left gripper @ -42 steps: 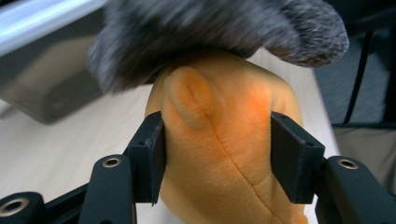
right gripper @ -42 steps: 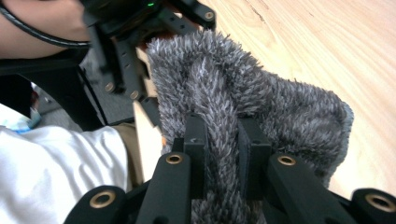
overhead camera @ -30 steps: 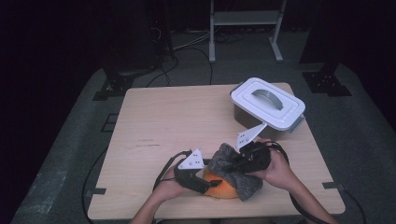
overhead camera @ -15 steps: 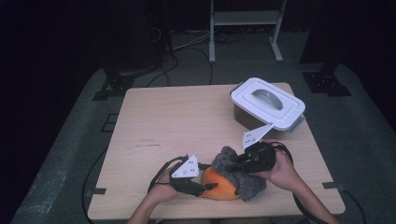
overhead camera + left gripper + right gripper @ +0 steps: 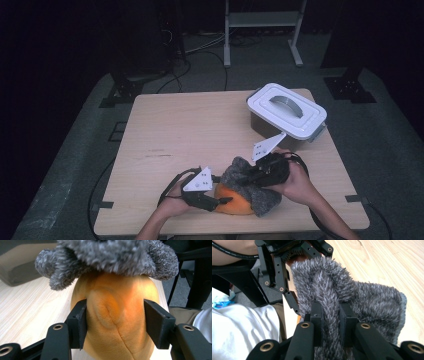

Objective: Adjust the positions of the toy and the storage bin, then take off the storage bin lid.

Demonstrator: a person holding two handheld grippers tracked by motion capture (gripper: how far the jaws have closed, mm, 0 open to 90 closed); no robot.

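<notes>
**Soft toy and fleece cover: both claws engaged**

High view: the orange plush (image 5: 234, 201) lies low and centre of the frame on the counter (image 5: 200, 135), the grey fleece cloth (image 5: 250, 182) draped over it. The lidded box (image 5: 286, 111) sits upper right, apart. Against the frame half a second earlier, the left claw (image 5: 225, 200) has slid further onto the plush.

Left gripper view: jaws bracket the plush (image 5: 113, 322), pressing its flanks. It looks soft, light and compressible; grip at mid-body.

Right gripper view: the right claw (image 5: 331, 323) pinches a ridge of cloth (image 5: 352, 297). Limp and fluffy, it may slip; bunched folds hold best.
</notes>
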